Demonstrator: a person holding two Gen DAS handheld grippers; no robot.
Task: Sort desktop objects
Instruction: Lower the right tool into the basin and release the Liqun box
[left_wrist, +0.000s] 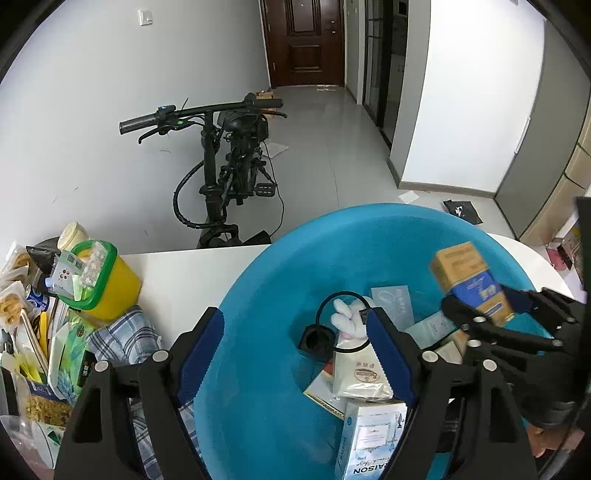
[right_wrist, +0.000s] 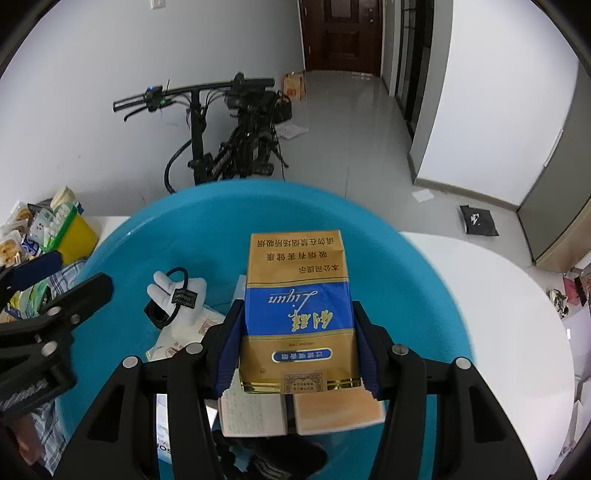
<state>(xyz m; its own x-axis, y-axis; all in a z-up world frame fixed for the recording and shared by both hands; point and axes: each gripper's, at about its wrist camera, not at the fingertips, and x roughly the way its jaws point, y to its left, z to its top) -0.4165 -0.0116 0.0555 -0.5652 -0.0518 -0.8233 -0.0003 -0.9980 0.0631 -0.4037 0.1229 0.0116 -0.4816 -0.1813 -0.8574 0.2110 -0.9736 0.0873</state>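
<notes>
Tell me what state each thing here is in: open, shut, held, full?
Left gripper: open, holding nothing.
Right gripper: shut on the cigarette pack.
Cigarette pack: held above the basin, closed.
Blue basin: holding several items.
Yellow bin: open, stuffed full.
Brown door: shut.

Both wrist cameras look steeply down along their own fingers from close above the blue basin (left_wrist: 280, 295). The left view sits left of the right gripper (left_wrist: 476, 317); the right view sees the left gripper (right_wrist: 55, 280) at its left. Both share the basin, white table (left_wrist: 177, 277) and bicycle (right_wrist: 221, 147) beyond.
</notes>
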